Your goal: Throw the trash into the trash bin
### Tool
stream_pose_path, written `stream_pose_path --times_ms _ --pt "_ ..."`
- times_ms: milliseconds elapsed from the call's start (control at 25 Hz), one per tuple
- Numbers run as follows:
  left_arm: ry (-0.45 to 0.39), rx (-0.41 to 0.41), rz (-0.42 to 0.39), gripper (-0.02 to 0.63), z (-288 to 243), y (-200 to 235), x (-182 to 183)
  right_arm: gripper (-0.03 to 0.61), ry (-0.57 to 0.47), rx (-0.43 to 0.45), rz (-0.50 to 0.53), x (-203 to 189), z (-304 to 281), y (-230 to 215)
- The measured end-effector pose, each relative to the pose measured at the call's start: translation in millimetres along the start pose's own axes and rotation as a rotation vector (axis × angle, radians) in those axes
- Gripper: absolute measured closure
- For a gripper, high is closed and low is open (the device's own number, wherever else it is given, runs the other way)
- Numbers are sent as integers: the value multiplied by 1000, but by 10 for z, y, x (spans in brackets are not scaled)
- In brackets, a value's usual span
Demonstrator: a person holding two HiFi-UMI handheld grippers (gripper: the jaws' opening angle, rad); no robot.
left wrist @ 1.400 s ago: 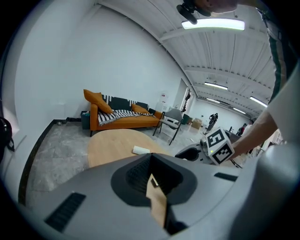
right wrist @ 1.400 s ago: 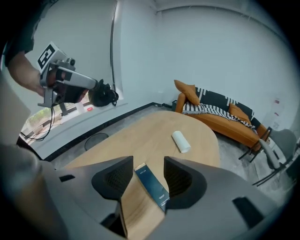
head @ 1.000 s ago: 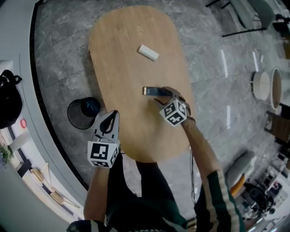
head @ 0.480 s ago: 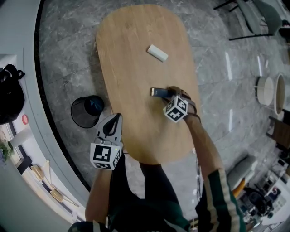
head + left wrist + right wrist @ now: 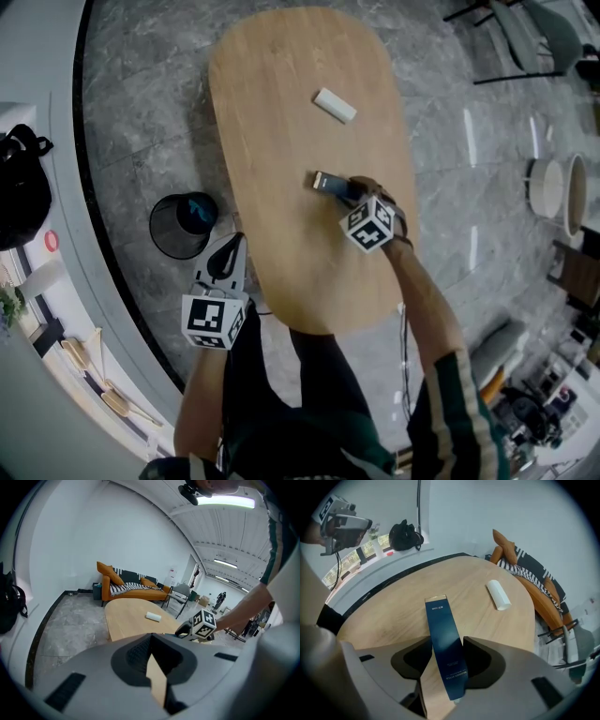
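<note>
A long dark blue box (image 5: pixel 328 183) lies on the oval wooden table (image 5: pixel 281 84). My right gripper (image 5: pixel 352 193) points steeply down over its near end. In the right gripper view the blue box (image 5: pixel 444 651) fills the gap of the right gripper (image 5: pixel 446 670), whose jaws are closing and touch both its sides. A white roll (image 5: pixel 335 105) (image 5: pixel 498 595) lies farther along the table. A black mesh trash bin (image 5: pixel 180 225) stands on the floor left of the table. My left gripper (image 5: pixel 229 249) (image 5: pixel 153 667) hovers at the table's left edge near the bin, shut and empty.
Grey stone floor surrounds the table. An orange sofa (image 5: pixel 129 587) and a chair (image 5: pixel 180 595) stand beyond the table's far end. A black bag (image 5: pixel 21 202) rests on the white ledge at left. Round stools (image 5: pixel 553 178) stand at right.
The right gripper has sunk a little onto the blue box and its jaws have drawn in around it. The left gripper has drifted slightly beside the bin.
</note>
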State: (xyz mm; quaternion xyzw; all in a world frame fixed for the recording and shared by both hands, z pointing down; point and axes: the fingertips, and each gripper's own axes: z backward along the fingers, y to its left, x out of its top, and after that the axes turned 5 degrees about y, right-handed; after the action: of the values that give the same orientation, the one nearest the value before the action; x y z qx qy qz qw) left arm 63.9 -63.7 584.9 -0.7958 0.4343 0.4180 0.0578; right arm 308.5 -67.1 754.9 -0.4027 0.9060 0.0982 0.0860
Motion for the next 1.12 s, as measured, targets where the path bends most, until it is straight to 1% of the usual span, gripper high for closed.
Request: stream_pose_path --times_ms 160,320,440,640,880,1120 --pt "-16 16 17 612 137 127 -17 376 -66 2 -55 337 173 66" --pt "-36 40 30 612 337 329 -39 377 -162 54 -181 766 311 233" --pt "-54 67 39 612 528 533 -58 377 -220 83 -219 1121 384 418" --pt "-74 118 68 612 886 911 -157 379 -281 127 -206 1697 440 836" --pt "-93 175 106 612 1300 1391 -385 379 -334 178 -180 2340 439 1451" --pt "-98 215 142 612 1650 1764 -653 379 -346 239 -133 2821 335 2137"
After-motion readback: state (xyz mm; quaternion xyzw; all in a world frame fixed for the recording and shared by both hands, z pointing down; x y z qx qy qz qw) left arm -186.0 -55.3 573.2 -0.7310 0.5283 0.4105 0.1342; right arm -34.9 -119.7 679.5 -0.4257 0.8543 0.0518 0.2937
